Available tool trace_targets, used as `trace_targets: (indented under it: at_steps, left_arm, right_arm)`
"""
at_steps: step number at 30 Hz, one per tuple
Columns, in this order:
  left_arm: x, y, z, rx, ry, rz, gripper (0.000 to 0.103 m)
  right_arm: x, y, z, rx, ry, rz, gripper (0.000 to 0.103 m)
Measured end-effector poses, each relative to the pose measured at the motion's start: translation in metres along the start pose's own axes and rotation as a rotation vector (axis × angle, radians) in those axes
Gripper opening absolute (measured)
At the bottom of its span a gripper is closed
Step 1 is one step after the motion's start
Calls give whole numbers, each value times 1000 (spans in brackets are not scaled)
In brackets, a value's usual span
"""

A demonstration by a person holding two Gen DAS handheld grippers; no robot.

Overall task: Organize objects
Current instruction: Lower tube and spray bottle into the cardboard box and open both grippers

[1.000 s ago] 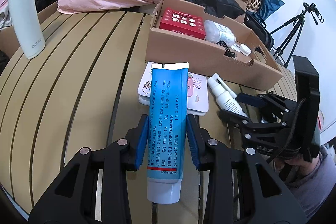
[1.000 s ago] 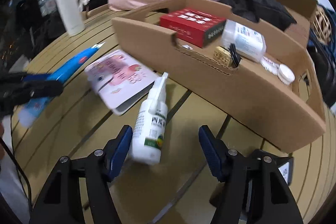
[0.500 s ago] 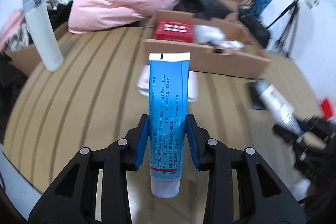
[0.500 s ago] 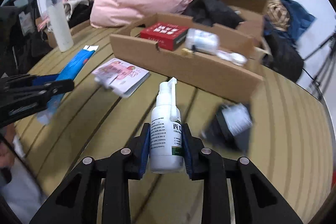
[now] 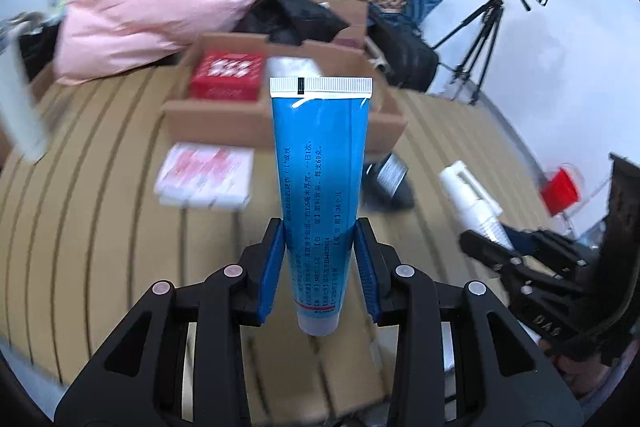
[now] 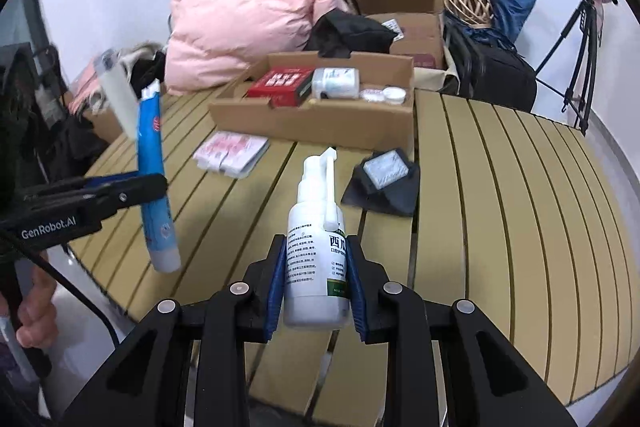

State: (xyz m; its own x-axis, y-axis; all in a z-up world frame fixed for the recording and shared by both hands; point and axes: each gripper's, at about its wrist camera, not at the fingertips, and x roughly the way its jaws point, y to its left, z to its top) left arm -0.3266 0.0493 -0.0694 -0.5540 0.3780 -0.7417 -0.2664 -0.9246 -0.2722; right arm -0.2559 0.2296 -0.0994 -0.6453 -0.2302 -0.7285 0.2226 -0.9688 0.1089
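My left gripper point(image 5: 320, 267) is shut on a blue tube point(image 5: 320, 179) with a white crimped end, held upright above the slatted table; the tube also shows in the right wrist view point(image 6: 154, 179). My right gripper point(image 6: 316, 283) is shut on a white spray bottle point(image 6: 316, 247), lifted above the table; the bottle also shows at the right of the left wrist view point(image 5: 474, 199). A shallow cardboard box point(image 6: 320, 119) stands beyond, holding a red box point(image 6: 280, 83), a white bottle point(image 6: 334, 81) and small round lids point(image 6: 382, 94).
A pink-white flat packet point(image 6: 230, 153) and a black packet point(image 6: 384, 179) lie on the table in front of the box. A white flask point(image 6: 118, 91) stands at the left. A pink jacket point(image 6: 240, 27), bags and a tripod point(image 6: 580, 39) sit behind the round table's edge point(image 6: 600, 187).
Both grippers have risen and pulled back from the table. The right gripper closed on the spray bottle and lifted it; the left kept hold of the blue tube.
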Motion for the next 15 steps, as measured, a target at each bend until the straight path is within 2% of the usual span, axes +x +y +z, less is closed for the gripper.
trace_targets:
  at_steps: [3, 5, 7, 9, 11, 15]
  left_arm:
    - [38, -3, 62, 20, 21, -33, 31]
    - [68, -3, 98, 20, 59, -32, 31]
    - [102, 0, 129, 29, 100, 4, 31]
    - [136, 8, 154, 4, 144, 71, 31]
    - [161, 19, 167, -21, 185, 105, 31]
    - [195, 27, 177, -10, 247, 125, 32]
  right_arm:
    - [19, -18, 39, 41, -17, 6, 30]
    - [43, -33, 77, 79, -10, 11, 30]
    - [68, -43, 110, 99, -2, -7, 30]
    - [101, -53, 143, 111, 33, -30, 30]
    - [137, -66, 169, 146, 87, -41, 30]
    - [189, -83, 190, 180, 168, -76, 30]
